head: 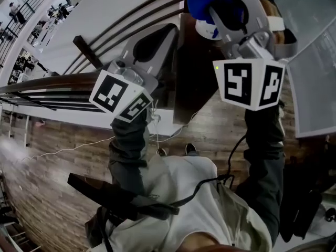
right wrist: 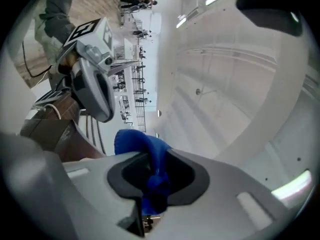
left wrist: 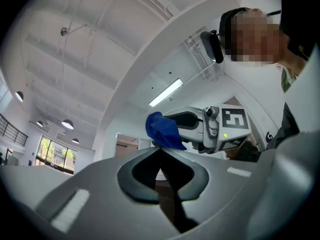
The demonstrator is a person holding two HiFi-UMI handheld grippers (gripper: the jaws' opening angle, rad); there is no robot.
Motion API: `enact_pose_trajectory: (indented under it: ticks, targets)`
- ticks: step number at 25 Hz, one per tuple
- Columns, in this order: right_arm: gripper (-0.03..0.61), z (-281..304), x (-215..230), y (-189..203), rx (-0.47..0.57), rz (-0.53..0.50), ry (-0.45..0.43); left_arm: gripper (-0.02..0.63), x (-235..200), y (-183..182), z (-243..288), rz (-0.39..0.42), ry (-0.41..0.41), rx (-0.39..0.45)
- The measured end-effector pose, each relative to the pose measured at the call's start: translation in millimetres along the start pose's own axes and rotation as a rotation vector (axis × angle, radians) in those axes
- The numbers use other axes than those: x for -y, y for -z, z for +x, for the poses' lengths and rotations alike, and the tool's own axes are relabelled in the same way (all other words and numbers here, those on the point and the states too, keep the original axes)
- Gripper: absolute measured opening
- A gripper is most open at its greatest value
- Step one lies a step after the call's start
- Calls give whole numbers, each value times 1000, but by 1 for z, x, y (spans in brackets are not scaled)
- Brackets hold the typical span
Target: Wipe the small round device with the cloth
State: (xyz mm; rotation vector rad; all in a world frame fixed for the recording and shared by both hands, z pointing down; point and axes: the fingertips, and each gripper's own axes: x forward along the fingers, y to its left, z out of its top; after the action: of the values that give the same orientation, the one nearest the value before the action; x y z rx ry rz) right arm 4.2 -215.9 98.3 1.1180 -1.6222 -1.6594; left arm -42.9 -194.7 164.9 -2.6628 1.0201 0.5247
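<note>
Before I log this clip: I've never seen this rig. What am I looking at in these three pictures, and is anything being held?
No robot here: a person holds a two-jaw gripper in each hand. The head view looks down from the person's head at both grippers, above a wooden floor; no table shows. The other two views ride on the grippers and look along their jaws. The left gripper is shut and empty. The right gripper is shut on a blue cloth. The patterned cube on each is part of that gripper. I cannot pick out the small round device.
</note>
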Motion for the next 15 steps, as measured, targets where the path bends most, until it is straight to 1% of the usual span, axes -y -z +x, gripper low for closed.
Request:
enact_pose_trajectory:
  ticks: [3,5,7,8,9,10,11,13,15]
  targets:
    - [74,5,-34,-16,-3,-146,-38,2,-7,1,-5,1,-14,3]
    - [74,2,-58,-24,-7,-223,-90,2,-7,0,-7,3,-13,0]
    - [74,-3,-84,-28,-4,-258,-163,2,-7,-2,-9,5,-11,0]
    - [74,-6,-94,-29,1,-265,-186,2,-7,-3,-9,5,-12,0]
    - [74,-9,-99,-29,8,-268,-186,2,-7,-3,-10,5,-13,0]
    - [74,-13,-97,-29,17,-263,-162,2,-8,-2,-10,5,-14,0]
    - [74,-16,-88,-27,25,-246,-118,2,-9,-1,-10,4,-15,-2]
    - [74,-23,-52,-19,25,-178,3,2,-10,2,-10,2,-17,-3]
    - [74,-28,-11,0,-16,-96,110,2,-12,3,-10,-1,-17,-4]
